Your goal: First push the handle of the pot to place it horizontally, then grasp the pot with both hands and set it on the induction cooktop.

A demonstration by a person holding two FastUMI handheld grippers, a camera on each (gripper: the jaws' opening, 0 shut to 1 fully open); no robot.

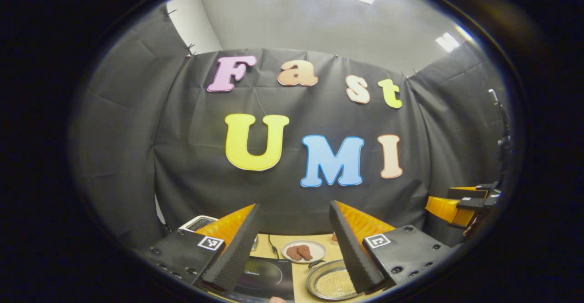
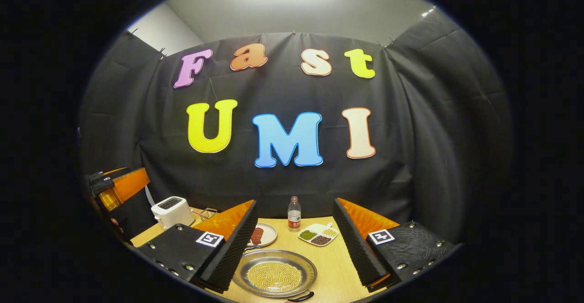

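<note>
The light wooden worktop [image 2: 328, 266] carries everything, and both tools hang high above it with nothing yet touched, so the first step, turning the pot's handle level, looks still to be done. On the worktop, in the left gripper view, the flat black glass induction cooktop [image 1: 264, 278] lies just left of the shallow round metal pot [image 1: 329, 284] with a layer of small yellow grains in its bottom; in the right gripper view that pot [image 2: 274, 273] sits low and central between the fingers, with a dark loop handle [image 2: 299, 296] at its near rim and another at the far rim. The left tool [image 1: 294, 243] is spread wide and holds nothing; the right tool [image 2: 294, 243] is likewise spread and empty. Behind the pot stand a white toaster [image 2: 172, 211], a white plate of brown meat pieces [image 1: 303, 251], a divided white dish of beans [image 2: 318, 235] and a small clear bottle with a red label [image 2: 294, 215]. To do the step well, I judge one tool should drop low and nudge a handle with a single fingertip, slowly, so the grains stay put and the pot does not slide into the plate; the exact tilt of the handles is too small to tell
</note>
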